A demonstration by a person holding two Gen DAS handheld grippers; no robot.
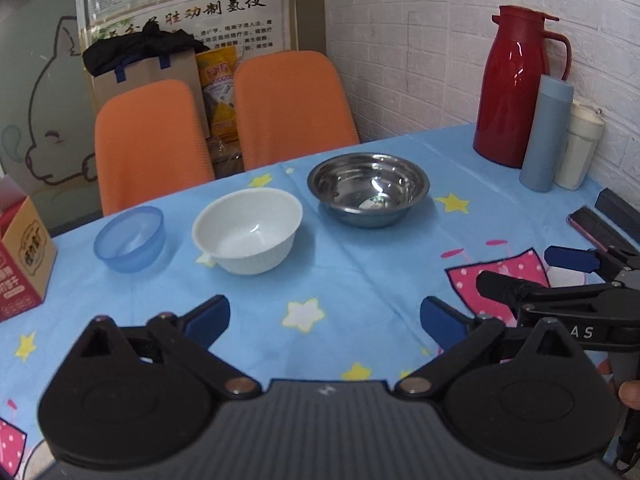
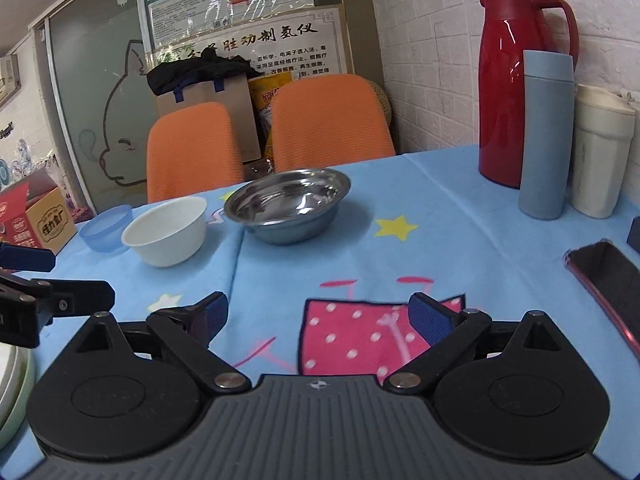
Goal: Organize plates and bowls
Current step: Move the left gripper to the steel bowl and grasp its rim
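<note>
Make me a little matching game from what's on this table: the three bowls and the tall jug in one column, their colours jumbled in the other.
Things:
1. smallest bowl
2. middle bowl
3. widest bowl
4. tall jug

Colours:
A. shiny silver metal
B. red
C. see-through blue
D. white

Pairs: 1-C, 2-D, 3-A, 4-B. The three bowls stand in a row on the blue star-patterned tablecloth, none nested yet; the jug stands at the far right by the brick wall.
</note>
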